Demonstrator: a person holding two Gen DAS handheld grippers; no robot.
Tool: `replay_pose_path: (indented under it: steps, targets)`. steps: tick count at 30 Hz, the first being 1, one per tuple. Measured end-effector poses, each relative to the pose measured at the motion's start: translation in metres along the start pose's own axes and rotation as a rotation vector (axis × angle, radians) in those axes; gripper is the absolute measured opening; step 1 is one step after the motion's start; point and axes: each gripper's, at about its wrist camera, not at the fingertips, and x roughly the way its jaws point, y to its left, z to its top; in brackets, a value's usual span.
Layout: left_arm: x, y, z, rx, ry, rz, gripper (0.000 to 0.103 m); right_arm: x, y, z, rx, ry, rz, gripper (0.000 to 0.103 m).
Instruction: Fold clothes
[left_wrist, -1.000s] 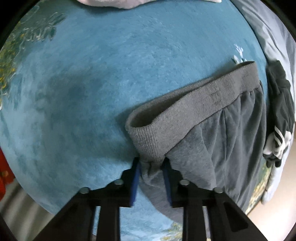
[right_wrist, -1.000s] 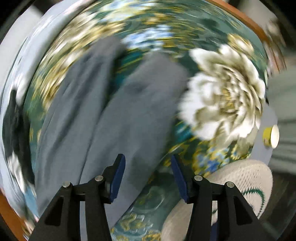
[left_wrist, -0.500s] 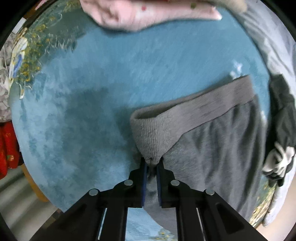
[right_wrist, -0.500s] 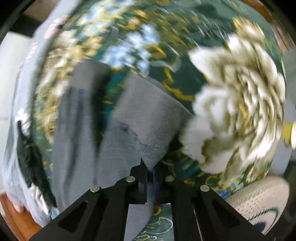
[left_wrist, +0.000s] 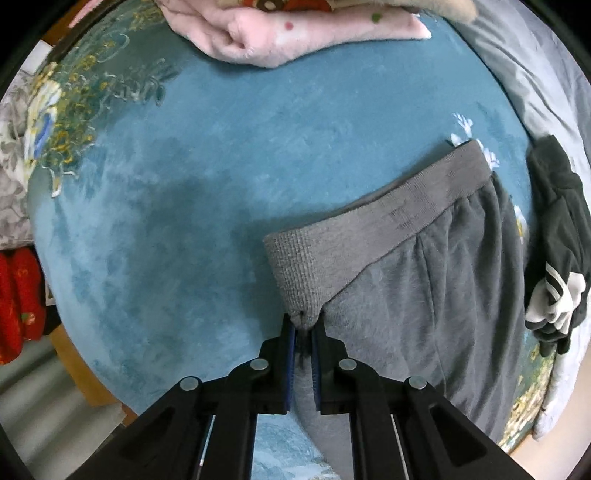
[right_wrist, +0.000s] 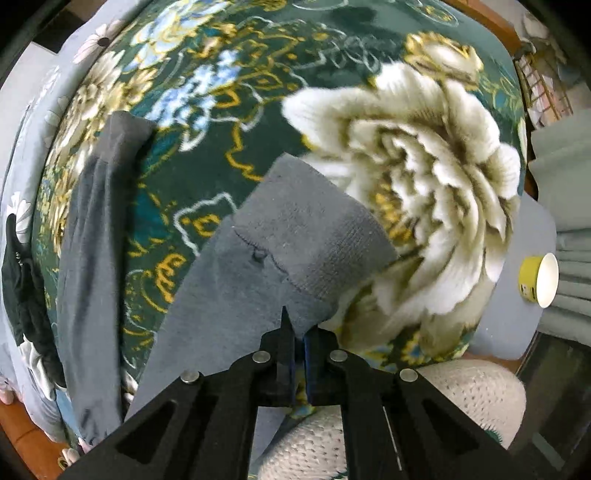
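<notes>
Left wrist view: left gripper, jaws clenched on the waistband corner of the grey sweatpants, spread on the teal blanket.

Right wrist view: right gripper, jaws clenched on a leg cuff over the floral blanket.

No readable text in either view.

The grey trousers carry no legible label or brand on waistband or cuff. Beside them, the dark garment bears only white stripes, not letters. Beyond the trouser cuff, the yellow cup has small dark marks on its side, too small to read. The blanket under the trousers shows only floral patterning.
</notes>
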Motion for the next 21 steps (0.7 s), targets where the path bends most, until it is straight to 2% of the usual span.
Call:
replay_pose_path:
  steps: [2, 3, 6, 10, 11, 13, 15, 17, 18, 19, 21]
  targets:
    - [0.001, -0.003, 0.004, 0.016, 0.037, -0.02, 0.01, -0.009, 0.006, 0.002, -0.007, -0.006, -0.021, 0.011]
    - [0.0, -0.005, 0.007, 0.025, 0.058, -0.032, 0.012, -0.017, 0.01, 0.003, -0.007, -0.022, -0.042, 0.021]
    - [-0.009, -0.016, 0.012, 0.063, 0.091, -0.037, 0.013, -0.044, 0.029, 0.007, -0.01, -0.118, -0.117, 0.043]
    - [-0.022, -0.043, 0.019, 0.111, 0.122, -0.047, 0.018, -0.063, 0.086, 0.016, -0.066, -0.164, -0.077, 0.044]
    - [-0.023, -0.051, 0.022, 0.115, 0.131, -0.049, 0.02, -0.058, 0.112, 0.021, -0.092, -0.144, -0.032, 0.044]
    - [-0.024, -0.068, 0.027, 0.139, 0.144, -0.024, 0.032, -0.041, 0.162, 0.033, -0.141, -0.101, 0.051, 0.044]
    - [-0.026, -0.083, 0.048, 0.172, 0.112, 0.038, 0.034, -0.012, 0.204, 0.046, -0.173, -0.048, 0.094, 0.044]
    - [-0.028, -0.07, 0.053, 0.19, 0.068, 0.144, 0.033, 0.003, 0.234, 0.049, -0.185, 0.001, 0.116, 0.044]
    - [-0.041, -0.042, 0.05, 0.18, 0.069, 0.212, 0.034, 0.009, 0.239, 0.051, -0.17, 0.01, 0.115, 0.044]
    - [-0.036, -0.029, 0.051, 0.146, 0.09, 0.261, 0.033, 0.015, 0.243, 0.054, -0.155, 0.02, 0.113, 0.044]
    - [-0.03, 0.001, 0.055, 0.016, 0.144, 0.245, 0.031, 0.027, 0.252, 0.059, -0.124, 0.04, 0.11, 0.044]
